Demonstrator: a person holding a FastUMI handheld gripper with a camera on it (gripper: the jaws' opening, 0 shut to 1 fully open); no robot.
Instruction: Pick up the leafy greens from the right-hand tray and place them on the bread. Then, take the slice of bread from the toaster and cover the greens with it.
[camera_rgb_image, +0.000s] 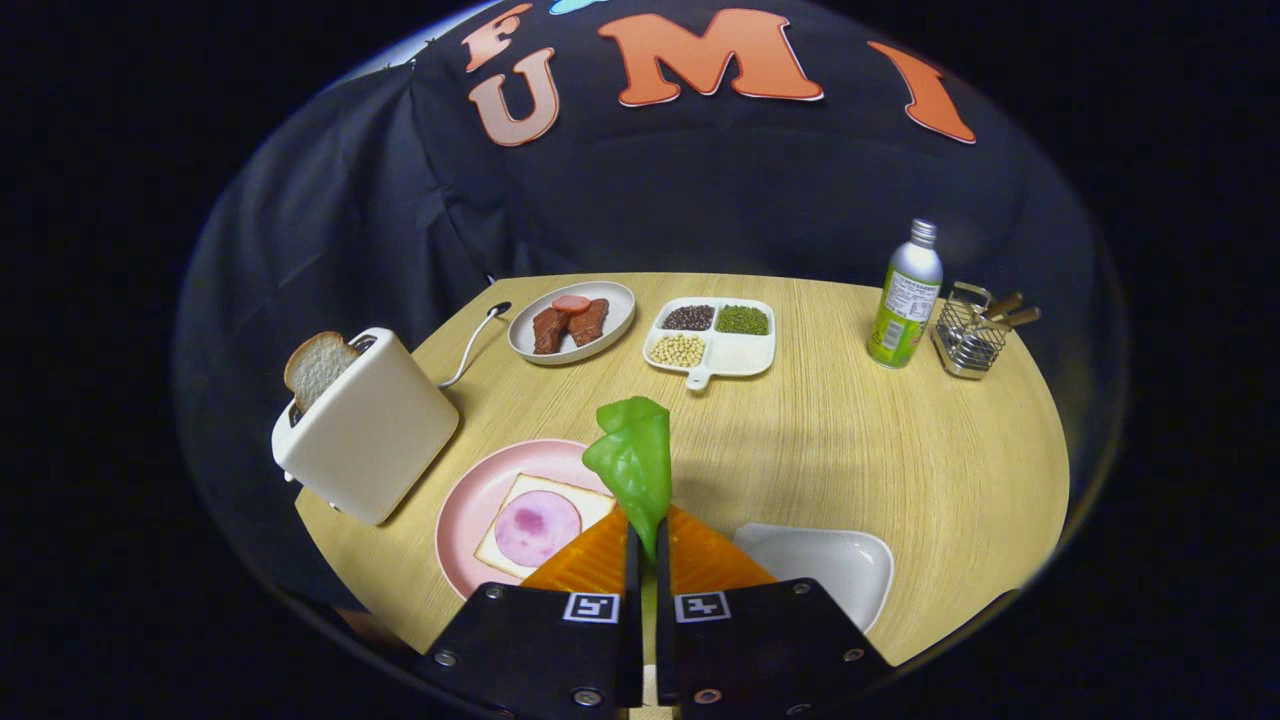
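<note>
Above the wooden table (850, 450), the claw (645, 540) pinches the leafy greens (633, 465) (sticking up ahead)

My gripper (646, 535) is showing two black, blocky housings, each wearing a small square black-and-white marker tag and silvery screws near its corners. Its ribbed, wedge-shaped fingers (588, 567) are tapering forward, pinching together on the leafy greens (635, 460).

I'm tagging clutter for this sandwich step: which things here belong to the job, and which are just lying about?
Job: leafy greens pinched between the fingers; bread with ham on pink plate; bread slice in toaster; white tray.

Lying about: meat plate, beans dish, bottle, wire basket.
</note>
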